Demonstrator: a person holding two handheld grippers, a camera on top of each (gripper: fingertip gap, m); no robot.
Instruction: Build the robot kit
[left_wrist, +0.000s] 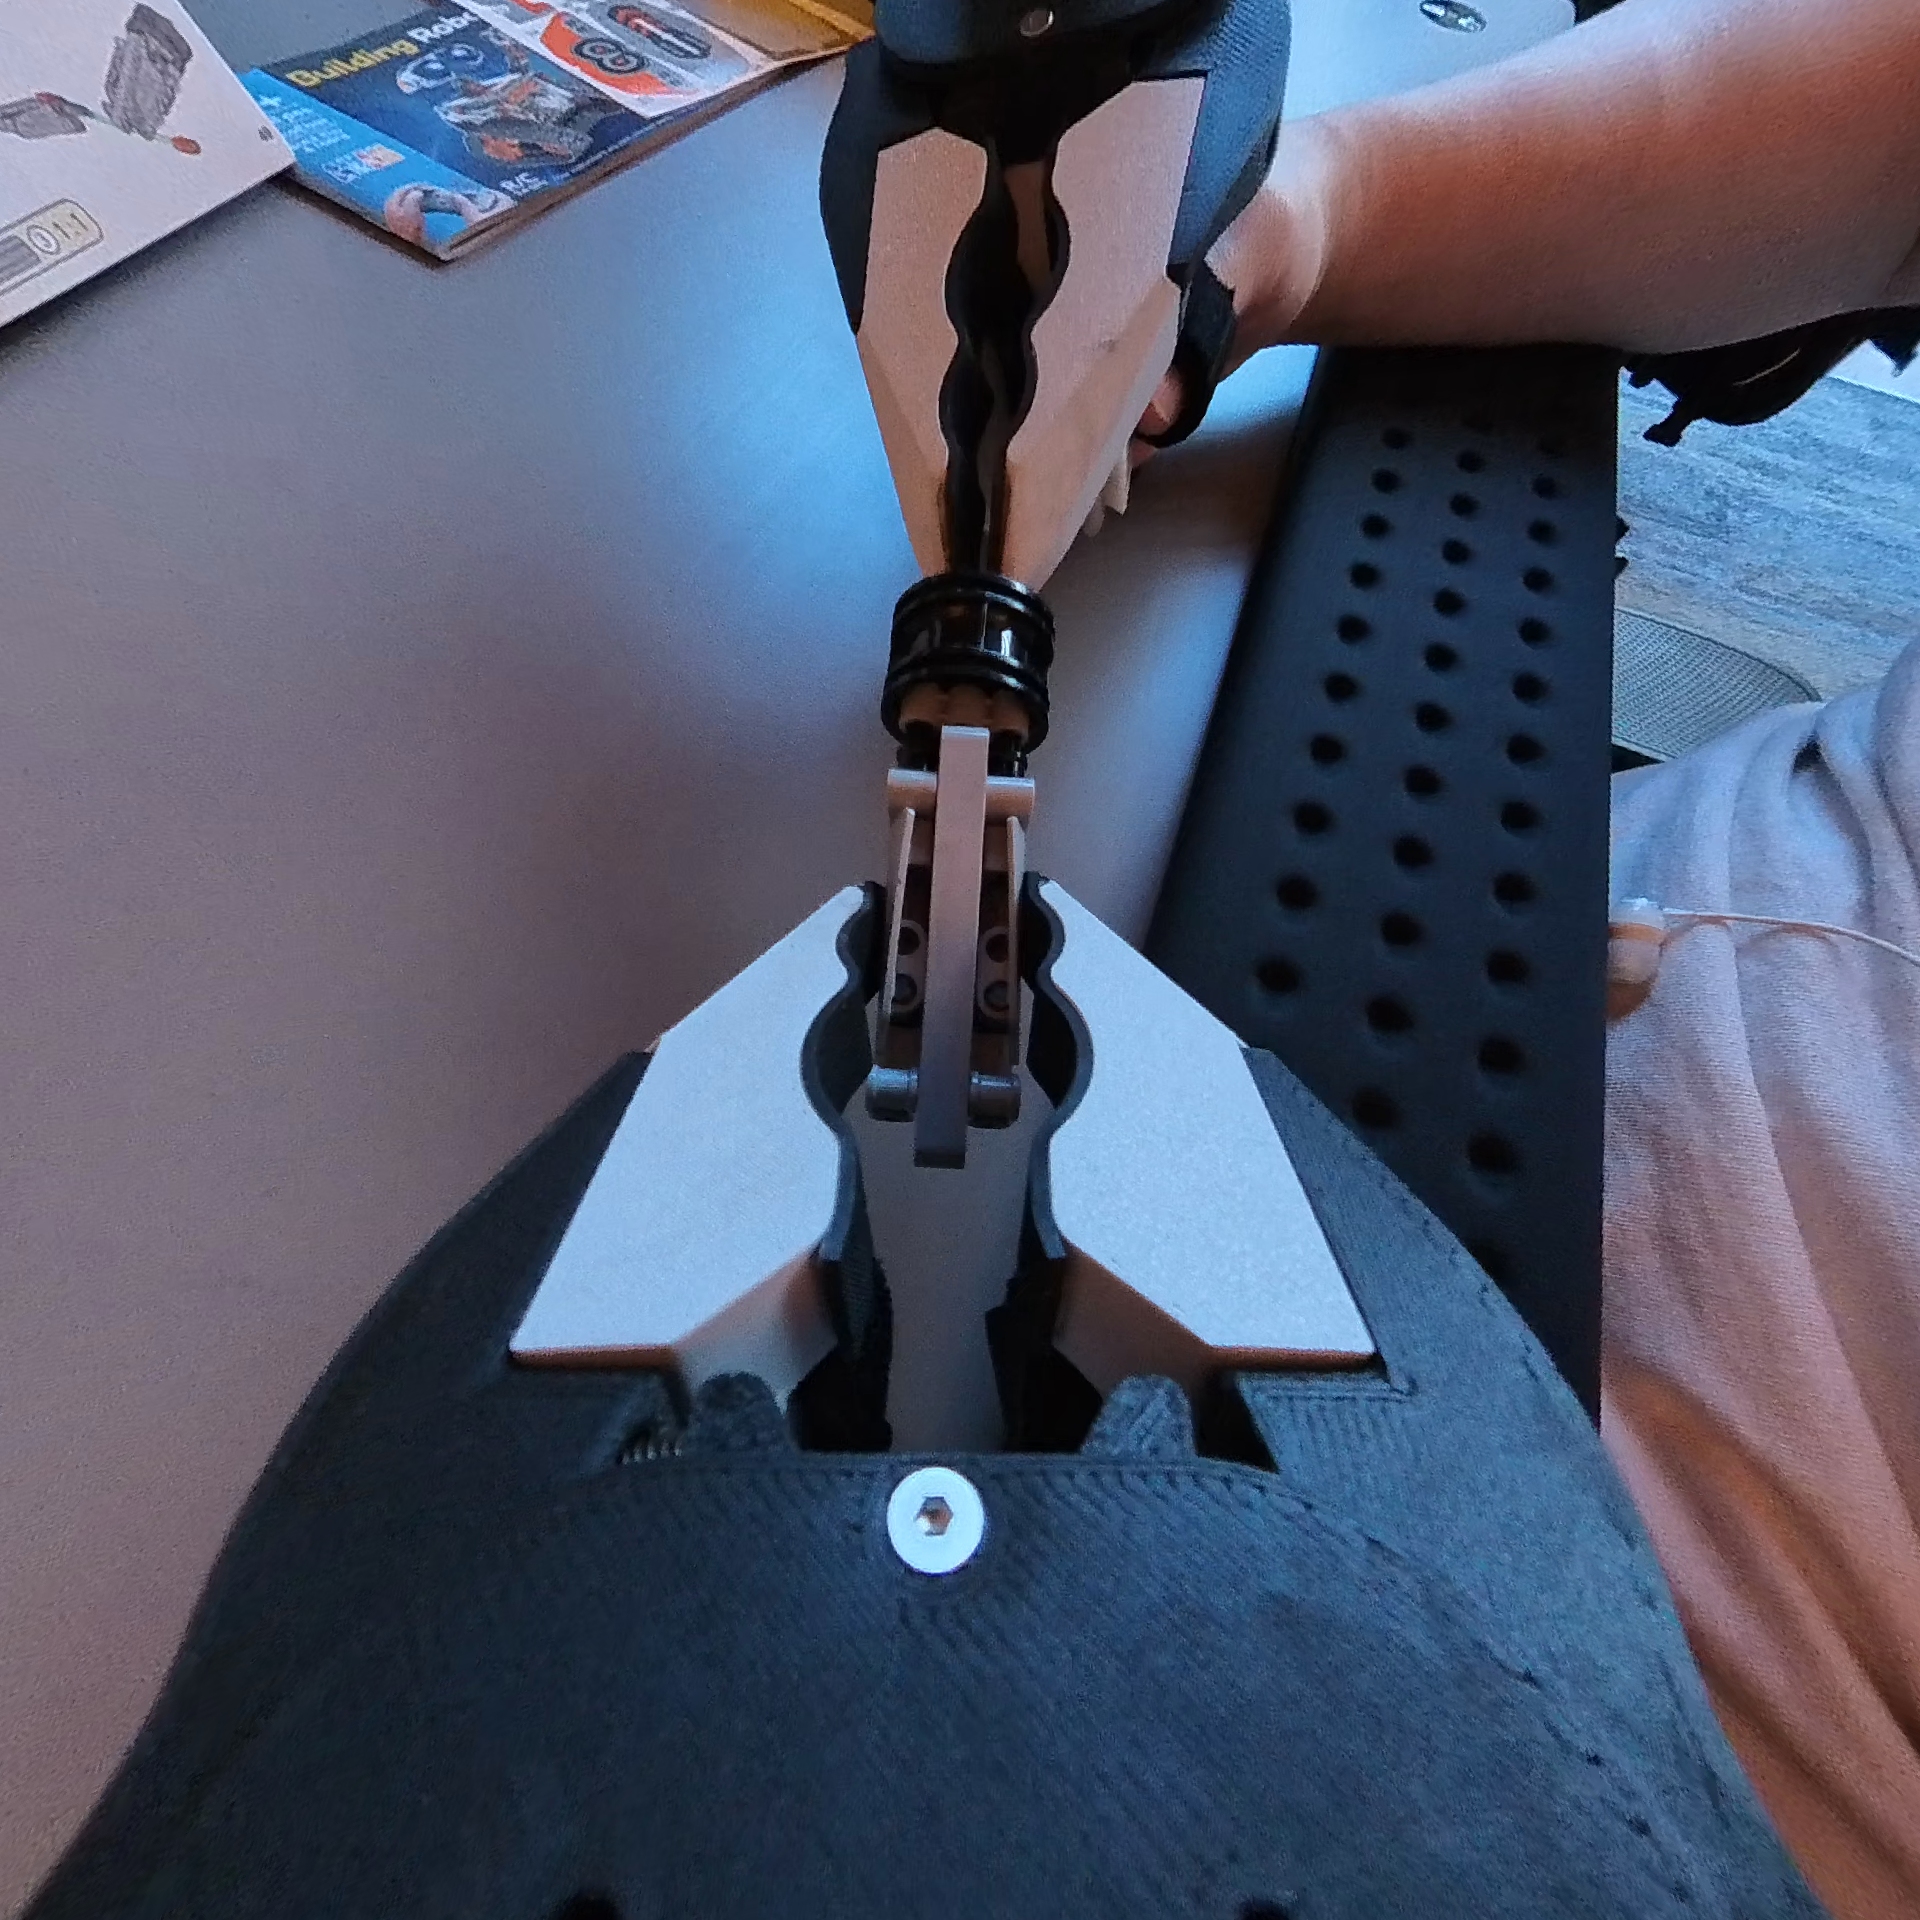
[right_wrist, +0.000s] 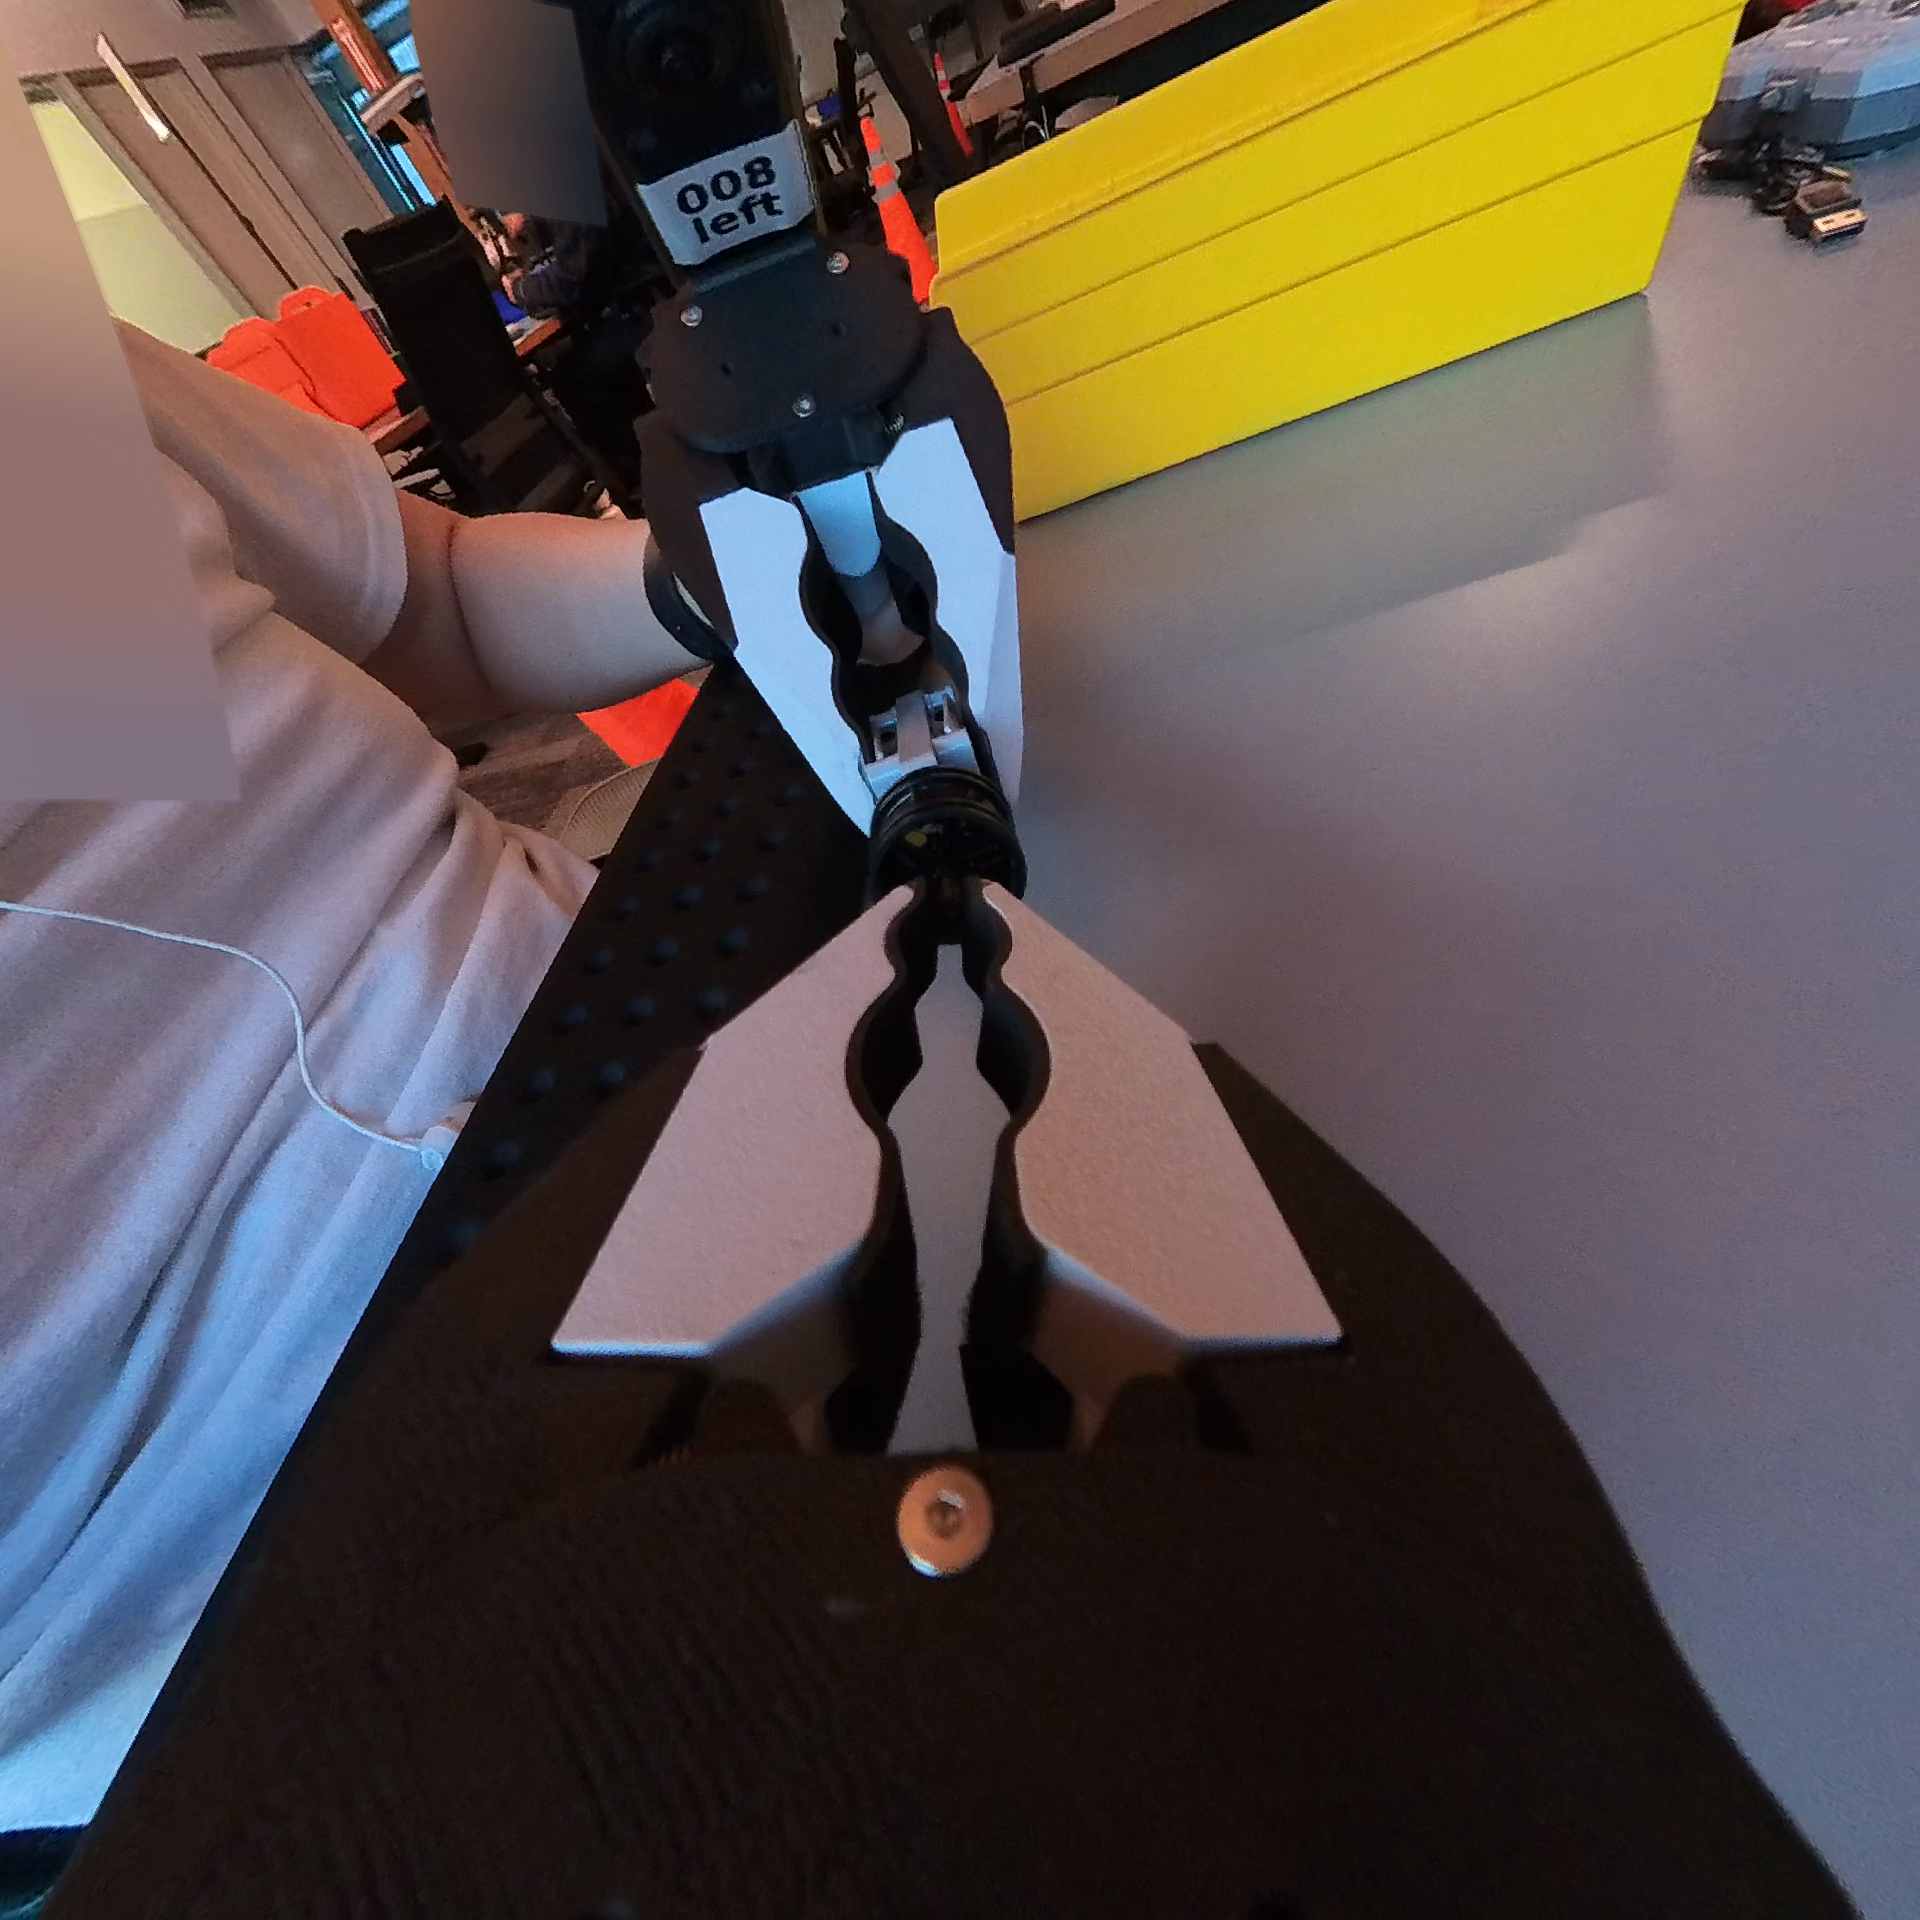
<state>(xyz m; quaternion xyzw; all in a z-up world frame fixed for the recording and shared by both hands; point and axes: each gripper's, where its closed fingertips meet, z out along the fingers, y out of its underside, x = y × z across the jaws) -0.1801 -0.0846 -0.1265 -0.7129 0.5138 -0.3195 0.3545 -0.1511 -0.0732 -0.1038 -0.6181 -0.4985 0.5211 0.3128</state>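
Note:
My left gripper is shut on a small grey building-brick assembly and holds it above the grey table. A black ribbed wheel sits on the assembly's far end. My right gripper comes in from the opposite side, its fingertips closed on a small black stub at the wheel's hub. In the right wrist view my right gripper meets the wheel tip-on. The left gripper is behind it, gripping the grey assembly.
A black perforated strip runs along the table edge next to the person's torso. Printed booklets and a paper sheet lie at the far left. A yellow bin stands on the table beyond the grippers.

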